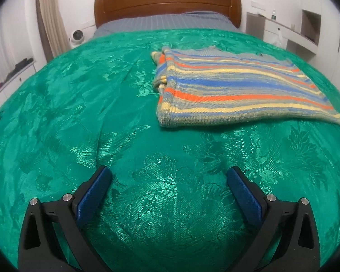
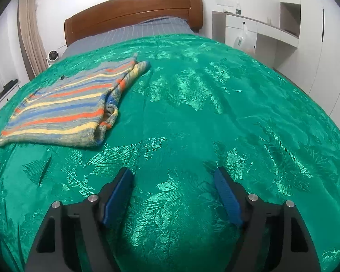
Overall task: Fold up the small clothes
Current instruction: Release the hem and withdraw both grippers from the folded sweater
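L wrist view: my left gripper [image 1: 168,173] has its jaws spread wide, nothing between them, only green bedspread [image 1: 79,113] under them. Striped knit garment [image 1: 233,86] lies ahead and to the right of the jaws, well apart, flat on the bed, partly folded w/ a doubled edge on its left side. Near left corner is the closest grab pt.

R wrist view: right gripper [image 2: 173,174] jaws also apart, a bit narrower than the left, empty. Same garment [image 2: 63,111] sits ahead-left of these jaws, well apart; bunched sleeve/edge on its right side faces me.

Judgement: next fold needs both near corners pinched. I'd come in low, one jaw sliding under the knit, catch all layers, lift evenly both sides so stripes stay aligned. Don't snag the bedspread; it looks slippery and creases easily.
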`<state>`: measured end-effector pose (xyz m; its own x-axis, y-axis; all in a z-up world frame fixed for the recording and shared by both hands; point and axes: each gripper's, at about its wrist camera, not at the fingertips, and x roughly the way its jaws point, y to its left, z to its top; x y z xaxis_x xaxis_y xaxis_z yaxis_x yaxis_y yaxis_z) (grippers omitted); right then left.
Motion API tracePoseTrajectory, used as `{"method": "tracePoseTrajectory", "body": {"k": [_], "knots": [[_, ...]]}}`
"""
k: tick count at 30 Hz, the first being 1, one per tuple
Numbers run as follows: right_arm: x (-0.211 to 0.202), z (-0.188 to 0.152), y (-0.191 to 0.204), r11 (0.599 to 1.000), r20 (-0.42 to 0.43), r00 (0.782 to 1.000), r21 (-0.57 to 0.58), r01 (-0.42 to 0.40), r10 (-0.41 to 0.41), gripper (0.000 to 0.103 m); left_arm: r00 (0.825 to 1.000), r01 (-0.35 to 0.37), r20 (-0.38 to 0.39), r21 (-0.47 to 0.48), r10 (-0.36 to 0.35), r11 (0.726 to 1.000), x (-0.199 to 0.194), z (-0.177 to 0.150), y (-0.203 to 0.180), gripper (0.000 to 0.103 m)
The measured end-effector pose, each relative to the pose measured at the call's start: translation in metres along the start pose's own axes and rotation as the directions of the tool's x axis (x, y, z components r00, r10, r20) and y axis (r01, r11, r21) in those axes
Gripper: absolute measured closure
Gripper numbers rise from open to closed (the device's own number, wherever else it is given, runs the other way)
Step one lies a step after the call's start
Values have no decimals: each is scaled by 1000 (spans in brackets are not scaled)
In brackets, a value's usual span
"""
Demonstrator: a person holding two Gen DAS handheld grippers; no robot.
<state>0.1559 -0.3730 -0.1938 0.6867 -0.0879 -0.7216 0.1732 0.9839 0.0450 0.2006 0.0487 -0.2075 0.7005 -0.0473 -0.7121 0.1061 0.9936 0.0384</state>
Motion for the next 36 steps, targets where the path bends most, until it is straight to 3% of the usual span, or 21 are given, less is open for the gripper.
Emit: {"method": "tracePoseTrajectory", "body": {"k": [27,36], "knots": [[2,-2,4,999,5,1000,-22,25,-24,26,1000,1,-2,-2,-1,1000,0,0,1,0],[2,-1,4,1000,6,1000,-17,16,-15,25,997,-73,-35,46,75,996,-20,2,-17,2]]}}
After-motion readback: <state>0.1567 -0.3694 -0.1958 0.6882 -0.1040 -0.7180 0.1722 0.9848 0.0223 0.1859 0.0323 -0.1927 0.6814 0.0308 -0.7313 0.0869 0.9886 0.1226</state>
